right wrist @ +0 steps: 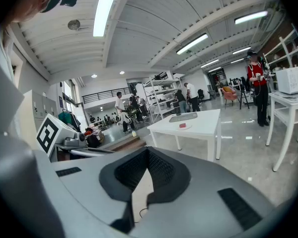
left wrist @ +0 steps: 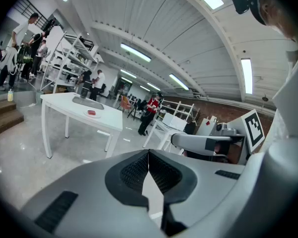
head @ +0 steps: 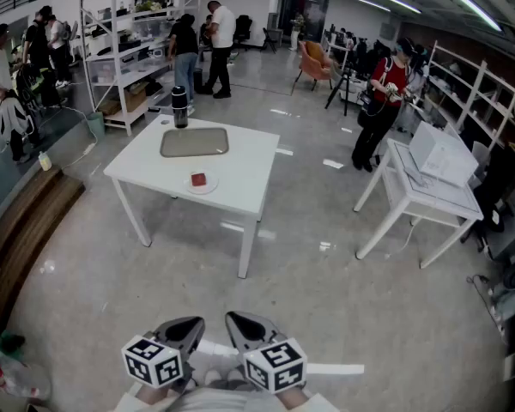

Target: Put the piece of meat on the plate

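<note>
Nearest me in the head view are my two grippers, the left gripper and the right gripper, side by side at the near edge and well apart from everything else. Far ahead stands one white table bearing one plate, one grey tray beyond it, and one dark flask at the far edge. One piece of meat lies on the plate. I count a second white table off to the right. From the left gripper view, its jaws are pressed together with nothing between them. From the right gripper view, those jaws are likewise closed on nothing, and the plate with its meat sits far beyond them
</note>
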Motion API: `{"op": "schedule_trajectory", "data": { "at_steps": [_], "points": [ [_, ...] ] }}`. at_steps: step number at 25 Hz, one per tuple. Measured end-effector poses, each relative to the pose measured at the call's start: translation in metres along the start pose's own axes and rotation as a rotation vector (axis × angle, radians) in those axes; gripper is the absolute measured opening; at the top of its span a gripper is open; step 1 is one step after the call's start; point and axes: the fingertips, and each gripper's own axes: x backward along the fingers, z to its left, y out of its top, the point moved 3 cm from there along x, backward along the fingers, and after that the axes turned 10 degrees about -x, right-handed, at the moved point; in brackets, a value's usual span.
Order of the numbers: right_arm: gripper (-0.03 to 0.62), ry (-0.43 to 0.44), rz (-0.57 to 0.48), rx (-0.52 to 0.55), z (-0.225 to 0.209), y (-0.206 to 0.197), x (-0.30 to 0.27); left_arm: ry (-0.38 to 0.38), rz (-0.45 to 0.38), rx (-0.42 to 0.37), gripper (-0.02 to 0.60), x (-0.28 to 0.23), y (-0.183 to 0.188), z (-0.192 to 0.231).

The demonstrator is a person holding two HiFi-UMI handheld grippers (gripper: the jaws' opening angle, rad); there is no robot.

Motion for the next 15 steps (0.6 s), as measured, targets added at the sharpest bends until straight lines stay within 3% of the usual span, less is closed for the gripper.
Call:
{"op": "schedule_trajectory", "data": {
  "at_steps": [4, 15],
  "points": [
    [0.015, 0.009, 0.005, -0.010, -0.003, -0.004, 0.001, -0.013, 0.013, -0.081, 0.009, -0.005, 0.004, -0.007],
    [0.015, -0.017, 0.000, 0.003, -0.007, -0.004, 0.012, -0.008, 0.005, -0.036, 0.009, 0.002, -0.005, -0.007]
  ]
}}
